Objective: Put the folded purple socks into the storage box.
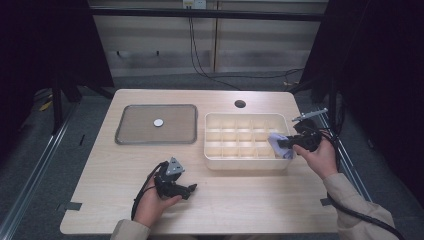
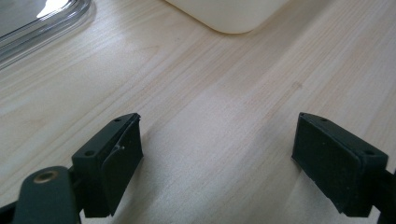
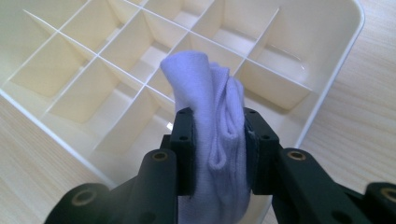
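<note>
- two black jaws of the right gripper (image 3: 218, 154) pinch a rolled pale lilac cloth (image 3: 211, 116) at its middle, so the free end pokes forward over the cream plastic divided organiser box (image 3: 327, 84), ready to drop into a cell.
- held above the box's right-hand compartments, the cloth (image 1: 280, 144) hangs clear of the thin dividers, probably to avoid snagging.
- left gripper (image 2: 219, 158) rests low over the light wooden table (image 2: 224, 93) with jaws spread wide and nothing between them, parked near the box's front corner, out of the way.
- grey rimmed metal tray (image 1: 156, 124) with a small white round disc (image 1: 158, 122) sits just left of the box, untouched.
</note>
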